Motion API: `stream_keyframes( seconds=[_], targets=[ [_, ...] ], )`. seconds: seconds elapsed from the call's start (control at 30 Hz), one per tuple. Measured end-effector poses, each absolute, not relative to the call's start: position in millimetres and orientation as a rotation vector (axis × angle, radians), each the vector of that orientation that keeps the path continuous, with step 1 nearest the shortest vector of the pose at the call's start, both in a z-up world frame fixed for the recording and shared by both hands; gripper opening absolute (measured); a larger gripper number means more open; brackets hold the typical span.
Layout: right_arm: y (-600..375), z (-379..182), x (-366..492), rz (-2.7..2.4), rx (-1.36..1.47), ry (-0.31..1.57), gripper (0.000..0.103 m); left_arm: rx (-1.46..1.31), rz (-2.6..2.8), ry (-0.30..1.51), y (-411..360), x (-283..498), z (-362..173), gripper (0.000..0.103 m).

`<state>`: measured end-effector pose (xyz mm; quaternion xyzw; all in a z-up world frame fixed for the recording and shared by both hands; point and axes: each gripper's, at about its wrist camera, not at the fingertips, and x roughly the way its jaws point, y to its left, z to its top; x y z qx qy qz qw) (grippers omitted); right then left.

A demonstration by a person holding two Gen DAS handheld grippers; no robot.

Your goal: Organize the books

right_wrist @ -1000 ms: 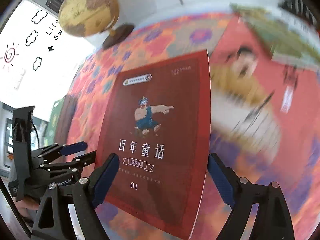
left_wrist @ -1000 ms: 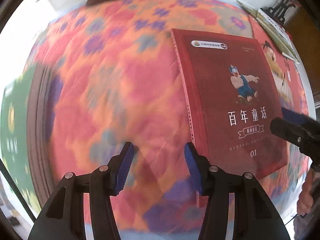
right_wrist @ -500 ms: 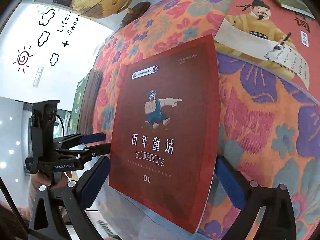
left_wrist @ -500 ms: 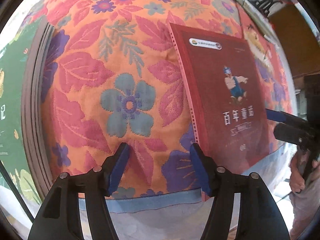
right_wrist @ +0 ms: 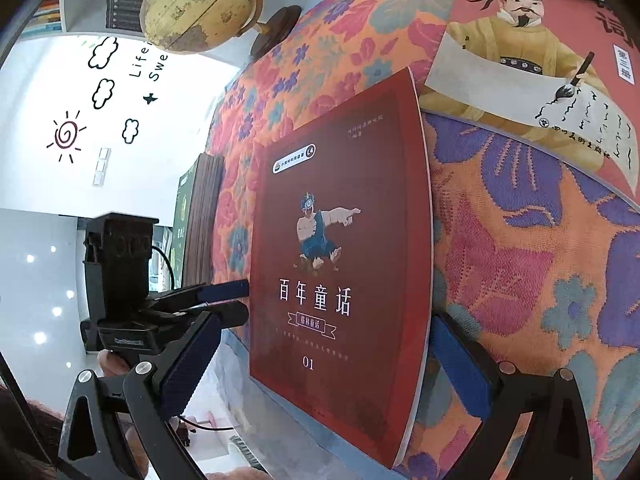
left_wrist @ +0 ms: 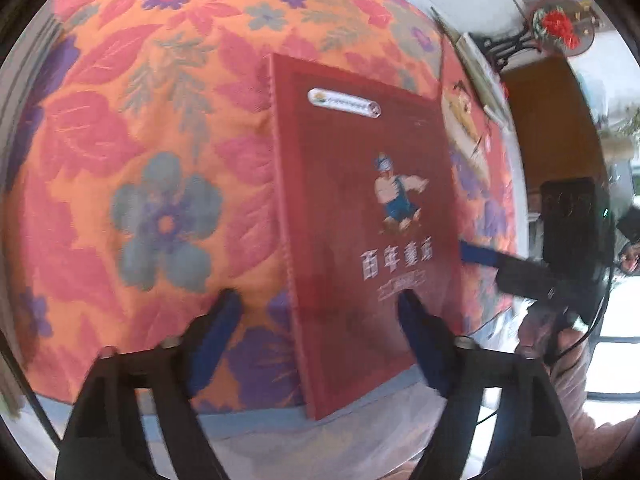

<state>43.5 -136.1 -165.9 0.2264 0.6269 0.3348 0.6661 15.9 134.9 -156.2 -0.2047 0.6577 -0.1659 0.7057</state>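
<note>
A dark red book (right_wrist: pixel 340 260) with a cartoon figure and white title lies flat on the floral tablecloth (right_wrist: pixel 500 260), its near corner past the table's front edge. My right gripper (right_wrist: pixel 326 360) stands wide open, one finger on each side of the book's near end, pads clear of it. My left gripper (left_wrist: pixel 316 312) is at the book's (left_wrist: pixel 368 220) spine side and its jaws are opening. The spine lies between its fingers, with the right finger above the cover. Seen from the left wrist, the right gripper (left_wrist: pixel 492 264) reaches in at the book's far long edge.
A second book (right_wrist: pixel 520 80) showing a robed man writing lies beyond the red one. A globe (right_wrist: pixel 200 0) stands at the table's far corner. A dark stack of books (right_wrist: pixel 200 220) sits at the table's left edge. A hand (left_wrist: pixel 568 344) holds the right gripper.
The left gripper's jaws spread wider and shifted right, so its right finger now hangs over the cover. The right gripper opened wider and tipped down over the book's near end.
</note>
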Motion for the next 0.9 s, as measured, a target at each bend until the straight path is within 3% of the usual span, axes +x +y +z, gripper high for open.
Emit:
stream_keyframes(
  seconds=[0.17, 0.33, 0.57, 0.63, 0.8, 0.9],
  targets=[
    [-143.6, -168.2, 47.0, 0.820, 0.525, 1.411, 0.103, -0.561, -0.443, 1.438, 137.1, 23.4, -163.1, 0.102],
    [-145.1, -168.2, 50.2, 0.854, 0.525, 1.387, 0.103, -0.478, -0.495, 1.414, 123.9, 28.1, -161.4, 0.101],
    [-133.3, -163.4, 48.1, 0.899, 0.398, 1.352, 0.103, -0.565, -0.539, 1.386, 124.7, 37.6, -162.6, 0.098],
    [-136.6, -165.3, 50.8, 0.905, 0.433, 1.357, 0.103, -0.516, -0.511, 1.395, 121.4, 37.2, -159.6, 0.092],
    [-134.8, -163.6, 54.2, 0.890, 0.418, 1.345, 0.097, -0.454, -0.398, 1.416, 129.4, 32.6, -157.6, 0.047],
    [-135.1, -164.3, 58.6, 0.881, 0.424, 1.342, 0.088, -0.476, -0.378, 1.423, 136.8, 32.6, -161.1, 0.037]
  ],
)
